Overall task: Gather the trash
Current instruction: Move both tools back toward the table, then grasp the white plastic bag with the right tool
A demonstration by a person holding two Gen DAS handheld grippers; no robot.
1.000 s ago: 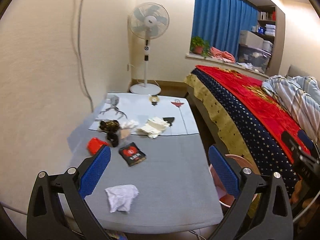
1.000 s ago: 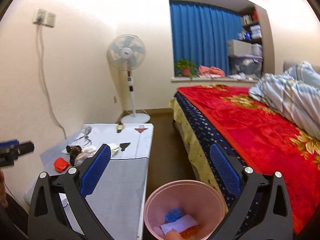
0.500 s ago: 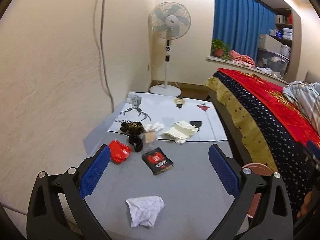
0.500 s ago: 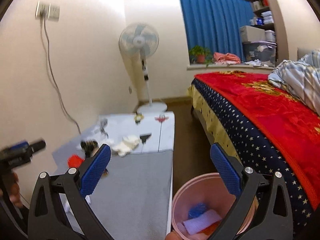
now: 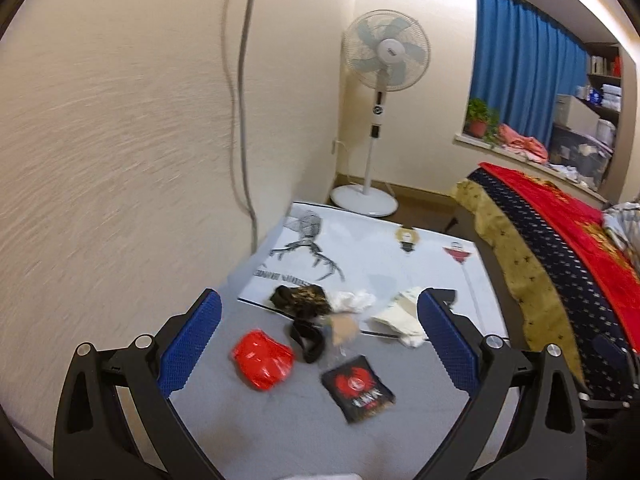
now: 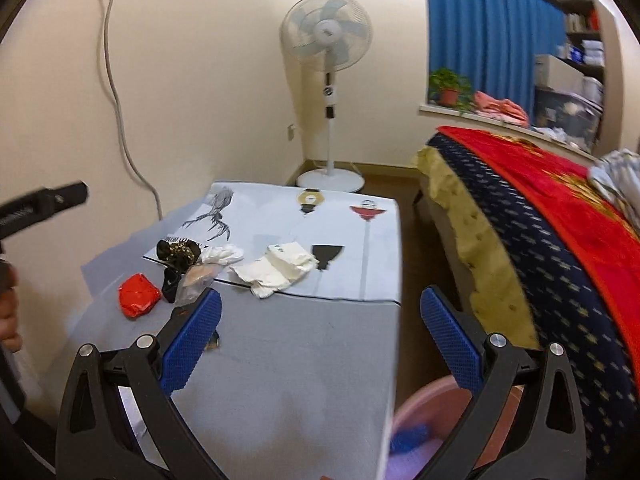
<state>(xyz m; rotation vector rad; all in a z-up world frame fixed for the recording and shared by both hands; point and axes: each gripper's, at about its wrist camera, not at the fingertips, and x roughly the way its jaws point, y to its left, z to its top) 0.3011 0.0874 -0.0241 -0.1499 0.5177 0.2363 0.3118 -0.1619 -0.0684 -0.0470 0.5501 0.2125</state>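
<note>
Trash lies on a low grey table (image 5: 280, 420): a red crumpled wrapper (image 5: 261, 359), a black packet with a red logo (image 5: 357, 391), a black band (image 5: 307, 336), a dark patterned wrapper (image 5: 303, 298), a clear wrapper (image 5: 342, 326) and white tissues (image 5: 402, 318). My left gripper (image 5: 318, 342) is open and empty above the table, over the wrappers. My right gripper (image 6: 320, 336) is open and empty above the table's right side. The red wrapper (image 6: 138, 295) and white tissues (image 6: 280, 268) also show in the right wrist view. A pink bin (image 6: 432, 412) stands on the floor right of the table.
A wall runs along the table's left side with a hanging cable (image 5: 240, 120). A standing fan (image 5: 384, 64) is beyond the table. A bed with a red cover (image 6: 560, 232) lies to the right, across a narrow floor gap. The left gripper's body (image 6: 36, 206) shows at left.
My left gripper has moved forward over the table; the crumpled white tissue at the near edge has slipped out below the view. My right gripper has swung left from the bin toward the table.
</note>
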